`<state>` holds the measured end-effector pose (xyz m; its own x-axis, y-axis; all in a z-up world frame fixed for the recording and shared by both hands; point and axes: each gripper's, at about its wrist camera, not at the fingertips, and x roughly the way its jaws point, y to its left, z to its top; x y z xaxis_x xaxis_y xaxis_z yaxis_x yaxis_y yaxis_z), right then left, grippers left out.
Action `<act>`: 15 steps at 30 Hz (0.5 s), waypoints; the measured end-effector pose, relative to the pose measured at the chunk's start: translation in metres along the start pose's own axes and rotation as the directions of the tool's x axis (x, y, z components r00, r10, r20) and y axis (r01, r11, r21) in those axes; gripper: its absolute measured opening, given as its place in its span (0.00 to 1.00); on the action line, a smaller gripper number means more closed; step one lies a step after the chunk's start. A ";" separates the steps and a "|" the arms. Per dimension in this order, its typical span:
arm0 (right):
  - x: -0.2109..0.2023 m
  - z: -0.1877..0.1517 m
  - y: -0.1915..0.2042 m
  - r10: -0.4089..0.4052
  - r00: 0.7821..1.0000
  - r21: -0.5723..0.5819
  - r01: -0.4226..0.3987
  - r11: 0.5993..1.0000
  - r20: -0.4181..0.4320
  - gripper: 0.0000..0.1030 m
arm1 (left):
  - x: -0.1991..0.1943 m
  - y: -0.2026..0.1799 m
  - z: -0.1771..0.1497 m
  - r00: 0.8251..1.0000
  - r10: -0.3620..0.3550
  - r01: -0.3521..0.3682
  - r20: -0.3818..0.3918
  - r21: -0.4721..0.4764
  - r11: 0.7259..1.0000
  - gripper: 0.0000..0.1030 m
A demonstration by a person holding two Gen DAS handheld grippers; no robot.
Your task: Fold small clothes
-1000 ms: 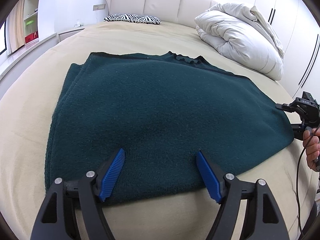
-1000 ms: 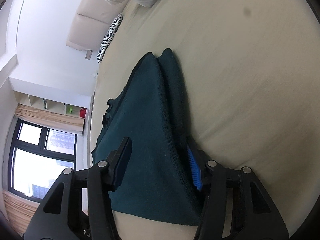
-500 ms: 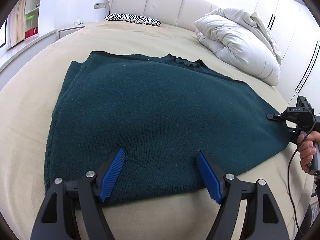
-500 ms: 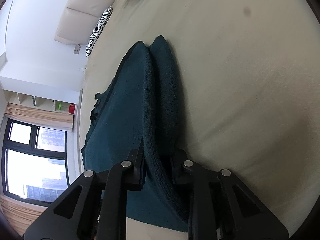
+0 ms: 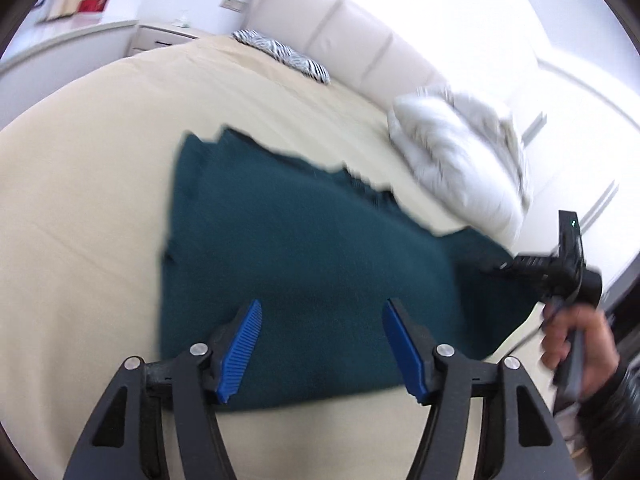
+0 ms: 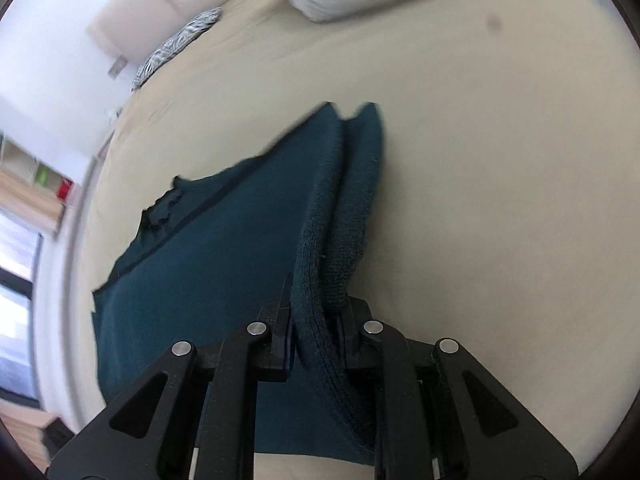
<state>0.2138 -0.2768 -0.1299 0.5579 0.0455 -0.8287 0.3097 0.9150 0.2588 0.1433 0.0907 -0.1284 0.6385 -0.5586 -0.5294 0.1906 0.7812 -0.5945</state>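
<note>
A dark green knit sweater (image 5: 304,256) lies spread on a beige bed (image 5: 80,184). My left gripper (image 5: 320,344) is open and empty, its blue pads (image 5: 240,344) hovering over the sweater's near edge. My right gripper (image 6: 316,328) is shut on the sweater's right edge (image 6: 320,264) and holds that edge raised off the bed; it also shows at the right of the left wrist view (image 5: 496,267). The sweater's neckline (image 6: 160,212) points to the far side.
A white crumpled duvet (image 5: 460,160) lies at the bed's far right. A zebra-print pillow (image 5: 288,58) rests by the padded headboard (image 5: 360,36). Wardrobe doors stand at the right. A window and shelves (image 6: 24,208) are at the left.
My right gripper closed on the sweater's right edge and has lifted it up and inward. My left gripper tilted and shifted; it stays open.
</note>
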 end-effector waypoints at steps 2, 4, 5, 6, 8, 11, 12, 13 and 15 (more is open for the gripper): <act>-0.007 -0.016 0.080 -0.007 1.000 -0.226 0.013 0.974 0.025 0.13 | -0.009 0.014 0.012 0.999 -0.030 0.032 0.033 -0.064 0.997 0.64; -0.010 -0.048 0.154 0.042 0.999 -0.446 -0.030 0.895 0.018 0.13 | -0.018 0.032 0.022 0.997 -0.050 0.058 0.064 -0.135 0.989 0.66; -0.008 -0.067 0.186 0.056 0.998 -0.540 -0.041 0.840 0.012 0.13 | -0.021 0.042 0.026 0.996 -0.054 0.066 0.074 -0.171 0.983 0.66; -0.003 -0.084 0.211 0.060 0.998 -0.609 -0.047 0.792 0.001 0.13 | -0.023 0.050 0.029 0.995 -0.056 0.072 0.084 -0.201 0.977 0.66; 0.016 -0.112 0.244 0.031 0.999 -0.698 -0.035 0.715 -0.019 0.13 | -0.024 0.061 0.031 0.994 -0.062 0.083 0.094 -0.243 0.967 0.66; 0.039 -0.138 0.266 0.013 0.999 -0.737 -0.043 0.674 -0.047 0.13 | -0.021 0.066 0.037 0.991 -0.104 0.126 0.089 -0.279 0.952 0.66; 0.039 -0.141 0.267 0.006 1.000 -0.746 -0.024 0.666 -0.028 0.13 | -0.019 0.064 0.039 0.990 -0.114 0.133 0.085 -0.274 0.952 0.66; 0.038 -0.143 0.267 0.012 1.000 -0.746 -0.020 0.666 -0.016 0.13 | -0.017 0.060 0.042 0.988 -0.130 0.148 0.082 -0.269 0.952 0.67; 0.035 -0.141 0.263 0.032 0.999 -0.736 -0.032 0.677 -0.013 0.13 | -0.010 0.051 0.050 0.984 -0.165 0.176 0.064 -0.255 0.951 0.69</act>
<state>0.2058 0.0216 -0.1608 0.5573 0.0804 -0.8264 -0.3746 0.9126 -0.1638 0.1838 0.1498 -0.1228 0.6445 -0.6610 -0.3843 0.1038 0.5736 -0.8125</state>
